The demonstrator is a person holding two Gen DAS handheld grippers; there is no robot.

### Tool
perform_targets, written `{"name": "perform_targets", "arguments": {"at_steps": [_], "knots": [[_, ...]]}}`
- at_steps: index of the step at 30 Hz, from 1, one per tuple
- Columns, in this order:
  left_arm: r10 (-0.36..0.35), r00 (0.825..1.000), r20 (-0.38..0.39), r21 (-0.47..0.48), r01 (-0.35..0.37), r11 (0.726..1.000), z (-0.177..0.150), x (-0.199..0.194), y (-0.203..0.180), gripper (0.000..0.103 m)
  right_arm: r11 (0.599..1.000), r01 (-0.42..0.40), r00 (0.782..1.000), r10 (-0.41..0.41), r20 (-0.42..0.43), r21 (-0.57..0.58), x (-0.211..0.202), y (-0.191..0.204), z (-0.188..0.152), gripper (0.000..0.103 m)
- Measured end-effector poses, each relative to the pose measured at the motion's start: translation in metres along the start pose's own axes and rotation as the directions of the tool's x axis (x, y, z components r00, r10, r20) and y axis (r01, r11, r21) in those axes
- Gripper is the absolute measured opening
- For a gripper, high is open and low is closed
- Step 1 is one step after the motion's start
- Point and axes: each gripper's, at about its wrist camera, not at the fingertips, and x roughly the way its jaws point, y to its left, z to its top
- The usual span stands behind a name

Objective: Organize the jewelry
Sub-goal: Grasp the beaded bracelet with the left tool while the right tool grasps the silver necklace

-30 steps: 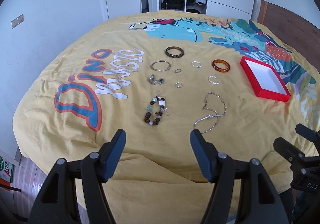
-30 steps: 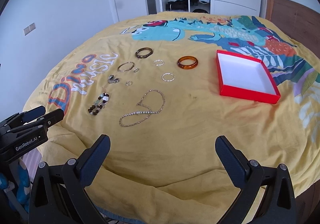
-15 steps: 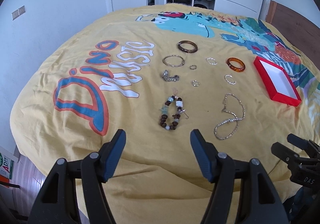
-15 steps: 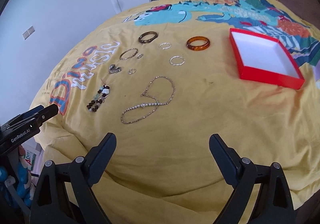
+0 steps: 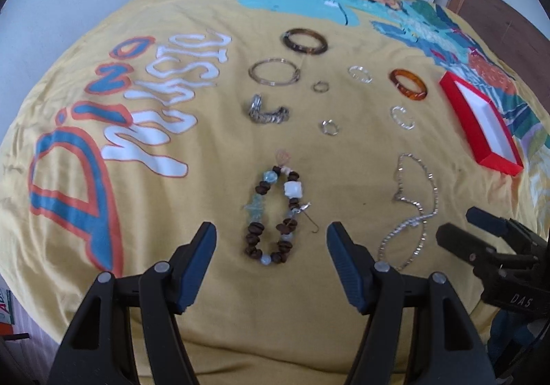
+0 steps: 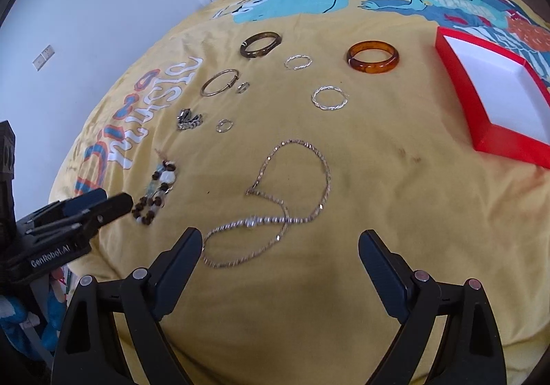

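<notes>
A: Left wrist view first — how does the left gripper (image 5: 271, 237) sit?
B: Low over the near edge of the yellow bedspread (image 5: 206, 213), fingers spread wide with nothing between them, and the beaded bracelet (image 5: 273, 213) lies on the cloth just ahead of the gap. The right gripper (image 5: 481, 237) pokes in from the right edge, beside the silver chain necklace (image 5: 412, 209).
A: Count the jewelry.
B: Three bangles: a dark one (image 5: 304, 41) farthest off, a thin metal one (image 5: 274, 72) and an amber one (image 5: 408, 84). Two twisted silver rings (image 5: 360, 74) — the second (image 5: 402, 117) nearer. Two small rings (image 5: 321, 86), the other (image 5: 330, 128) closer in. One crumpled chain bracelet (image 5: 268, 113), the beaded bracelet, the necklace.
A: Any container?
B: One red box (image 5: 460, 110) toward the bedspread's right edge, white inside, nothing in it.
A: Now the right wrist view.
B: The right gripper (image 6: 280, 249) is spread wider, holding nothing, with the necklace (image 6: 285, 202) just ahead and its left finger (image 6: 182, 257) near the chain's closest loop. The left gripper (image 6: 99, 204) comes in from the left, its tips close to the beaded bracelet (image 6: 156, 192). The red box (image 6: 457, 72) lies open at the right, well apart from the amber bangle (image 6: 373, 56).
</notes>
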Motion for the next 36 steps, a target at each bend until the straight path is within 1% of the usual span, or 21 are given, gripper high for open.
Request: {"name": "perform_targets", "arguments": {"at_steps": [4,7,9,12,15,16,17,18,20,21,22,23,24,26,31,36], "knots": [[-0.019,0.998,-0.059,-0.023,0.018,1.000,0.001,0.023,0.005,0.065,1.000,0.005,0.999,-0.004,-0.032,0.015,0.022,-0.004,0.008,0.089],[-0.027,0.997,-0.077,-0.032,0.024,0.999,0.003,0.032,0.007,0.065,1.000,0.020,0.998,-0.019,-0.062,0.021,0.038,-0.006,0.010,0.086],[-0.028,0.995,-0.092,-0.028,0.025,0.999,0.004,0.038,0.006,0.065,0.999,0.030,0.997,-0.028,-0.077,0.028,0.048,-0.007,0.009,0.086],[-0.029,0.993,-0.114,-0.038,0.025,0.999,0.005,0.048,0.007,0.064,0.999,0.049,0.996,-0.048,-0.076,0.016,0.053,-0.004,0.008,0.084],[-0.031,0.993,-0.114,-0.046,0.026,0.999,0.006,0.049,0.009,0.063,0.997,0.073,0.995,-0.074,-0.067,-0.018,0.053,-0.001,0.004,0.073],[-0.028,0.993,-0.111,-0.041,0.023,0.999,0.005,0.048,0.008,0.062,0.997,0.078,0.995,-0.079,-0.063,-0.022,0.052,-0.002,0.003,0.065],[-0.025,0.994,-0.109,-0.038,0.021,0.999,0.006,0.049,0.007,0.057,0.996,0.082,0.995,-0.083,-0.058,-0.022,0.051,-0.004,0.003,0.058],[-0.022,0.994,-0.107,-0.033,0.018,0.999,0.006,0.048,0.005,0.051,0.996,0.084,0.995,-0.085,-0.056,-0.021,0.049,-0.006,0.002,0.054],[-0.015,0.995,-0.102,-0.024,0.012,1.000,0.006,0.048,0.004,0.044,0.997,0.079,0.995,-0.080,-0.055,-0.015,0.044,-0.012,0.001,0.033],[-0.014,0.995,-0.098,-0.019,0.012,1.000,0.005,0.046,0.003,0.038,0.997,0.070,0.996,-0.071,-0.056,-0.010,0.042,-0.015,0.001,0.030],[-0.013,0.995,-0.096,-0.015,0.011,1.000,0.005,0.046,0.002,0.035,0.998,0.063,0.996,-0.063,-0.057,-0.011,0.039,-0.016,0.000,0.022],[-0.011,0.996,-0.094,-0.012,0.010,1.000,0.005,0.045,0.001,0.029,0.998,0.058,0.997,-0.059,-0.059,-0.015,0.037,-0.017,-0.001,0.019],[-0.016,0.996,-0.092,-0.011,0.015,1.000,0.004,0.044,0.000,0.020,0.998,0.055,0.997,-0.056,-0.060,-0.019,0.035,-0.017,-0.003,0.018],[-0.032,0.995,-0.094,-0.012,0.031,0.999,0.003,0.042,0.001,0.012,0.998,0.050,0.996,-0.052,-0.067,-0.035,0.029,-0.016,-0.009,0.015],[-0.035,0.997,-0.062,-0.011,0.034,0.999,-0.003,0.026,-0.001,0.010,0.998,0.041,0.997,-0.044,-0.066,-0.049,0.013,-0.014,-0.021,0.014],[-0.024,1.000,-0.009,0.015,0.024,1.000,-0.012,-0.001,-0.010,0.010,0.999,0.027,0.999,-0.028,-0.028,-0.044,-0.015,-0.014,-0.029,0.014]]}}
